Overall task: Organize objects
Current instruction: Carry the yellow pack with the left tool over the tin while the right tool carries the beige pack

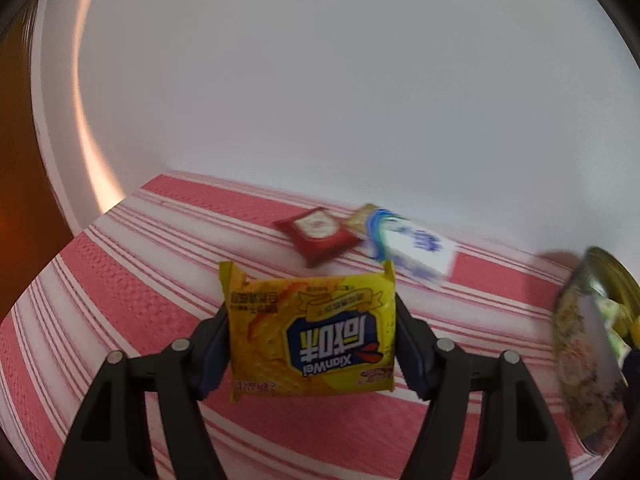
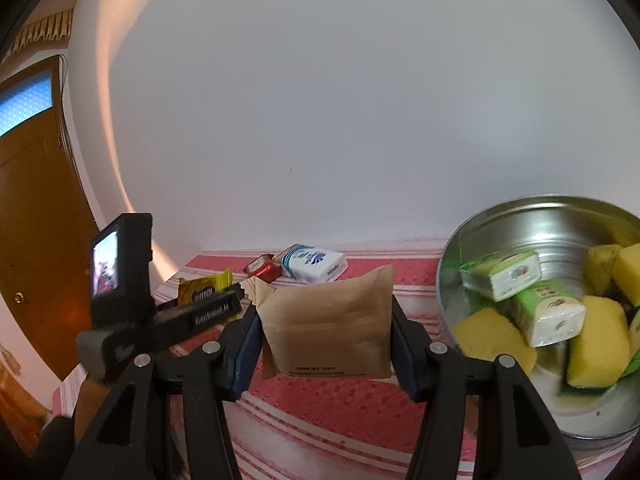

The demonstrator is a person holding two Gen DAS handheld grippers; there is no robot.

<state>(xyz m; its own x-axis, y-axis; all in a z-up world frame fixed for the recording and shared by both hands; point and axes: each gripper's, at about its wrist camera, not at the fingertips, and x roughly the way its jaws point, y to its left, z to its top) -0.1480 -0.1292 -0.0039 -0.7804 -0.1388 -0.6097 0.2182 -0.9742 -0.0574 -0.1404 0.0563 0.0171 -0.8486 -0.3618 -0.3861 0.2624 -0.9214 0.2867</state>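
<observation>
My left gripper (image 1: 311, 316) is shut on a yellow cracker packet (image 1: 312, 332), held upside down above the red-and-white striped cloth (image 1: 120, 272). The right wrist view shows that packet (image 2: 204, 286) at the left, beside the left tool's finger (image 2: 216, 308). My right gripper (image 2: 323, 316) is shut on a plain brown paper packet (image 2: 328, 324), lifted off the cloth. A red packet (image 1: 318, 234), a gold packet (image 1: 362, 216) and a white-and-blue tissue pack (image 1: 416, 246) lie near the wall. A metal bowl (image 2: 532, 204) to the right holds yellow sponges (image 2: 596, 344) and green-and-white boxes (image 2: 500, 274).
A white wall runs right behind the table's far edge. A brown door (image 2: 36, 200) stands to the left, past the table's left end. In the left wrist view the bowl (image 1: 592, 320) sits blurred at the right edge.
</observation>
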